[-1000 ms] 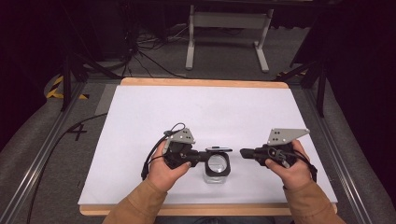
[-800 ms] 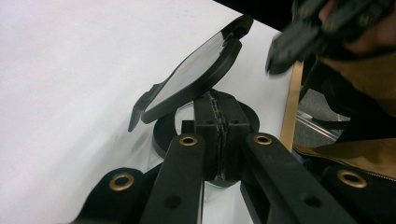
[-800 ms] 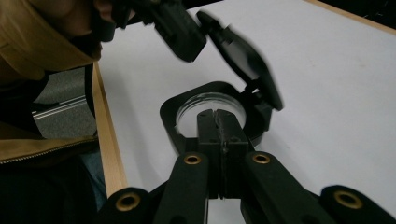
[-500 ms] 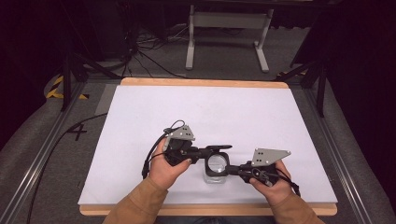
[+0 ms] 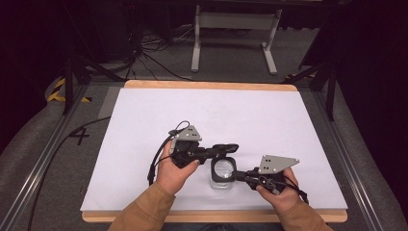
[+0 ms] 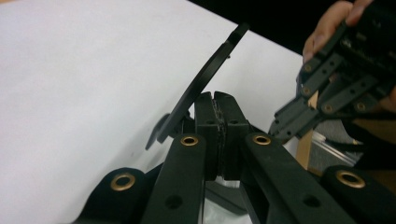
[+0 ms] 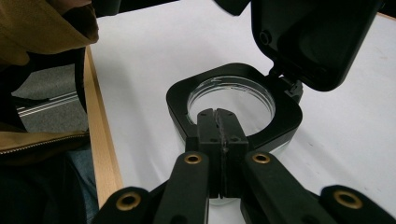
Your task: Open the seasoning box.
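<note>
- While the clear jar (image 5: 222, 172) with its black collar sits on the worktop (image 5: 144, 125) near the front edge, the right tool (image 5: 239, 175) rests closed and empty at its rim
- Left tool (image 5: 226, 148), jaws together, holds up the hinged lid (image 7: 317, 42); that lid swings down toward the right tool

We see a clear, glossy jar (image 7: 231, 100) with a matt black plastic collar beyond the right gripper (image 7: 219, 122), whose matt black jaws carry brass-looking rivets. Its black lid (image 7: 308, 39) looks smooth, faintly shiny. Below lies matt white paper (image 7: 154, 42), wood-edged.
</note>
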Demonstrator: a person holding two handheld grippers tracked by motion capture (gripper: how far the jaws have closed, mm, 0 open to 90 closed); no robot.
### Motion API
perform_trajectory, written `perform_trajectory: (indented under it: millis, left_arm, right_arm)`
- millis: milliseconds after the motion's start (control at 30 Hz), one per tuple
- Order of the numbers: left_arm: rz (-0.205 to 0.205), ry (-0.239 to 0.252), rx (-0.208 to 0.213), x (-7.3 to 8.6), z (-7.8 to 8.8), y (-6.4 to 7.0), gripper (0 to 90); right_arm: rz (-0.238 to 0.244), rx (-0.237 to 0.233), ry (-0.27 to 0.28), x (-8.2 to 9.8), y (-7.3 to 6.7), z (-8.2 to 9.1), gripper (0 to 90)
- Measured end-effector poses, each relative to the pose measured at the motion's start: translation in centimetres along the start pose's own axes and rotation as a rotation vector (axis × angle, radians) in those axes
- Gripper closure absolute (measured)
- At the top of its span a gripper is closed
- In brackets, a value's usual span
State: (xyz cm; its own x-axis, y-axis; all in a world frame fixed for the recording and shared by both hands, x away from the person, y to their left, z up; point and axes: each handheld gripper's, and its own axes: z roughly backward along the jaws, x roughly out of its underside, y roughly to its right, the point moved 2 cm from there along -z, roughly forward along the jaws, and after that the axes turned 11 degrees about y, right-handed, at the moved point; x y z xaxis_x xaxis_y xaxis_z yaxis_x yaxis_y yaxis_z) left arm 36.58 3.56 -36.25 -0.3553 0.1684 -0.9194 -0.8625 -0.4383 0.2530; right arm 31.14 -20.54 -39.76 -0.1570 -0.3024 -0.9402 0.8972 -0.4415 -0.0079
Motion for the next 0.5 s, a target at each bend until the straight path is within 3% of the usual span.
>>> perform_trajectory:
  millis: [133,233,333,500]
  left_arm:
    - [0.013,0.039,-0.044,-0.2,0.1,-0.5,88.7]
    - [0.029,0.06,-0.054,-0.2,0.1,-0.8,88.0]
    - [0.009,0.077,-0.064,-0.1,-0.1,-1.1,86.9]
    - [0.013,0.065,-0.087,0.0,-0.4,-1.4,87.8]
  right_arm:
    - [0.004,0.003,0.004,0.0,-0.1,0.0,90.0]
    - [0.005,0.006,0.002,0.0,-0.1,0.0,90.0]
    - [0.011,0.009,0.002,0.0,-0.1,0.0,90.0]
    - [0.016,0.009,0.0,0.0,-0.2,0.0,90.0]
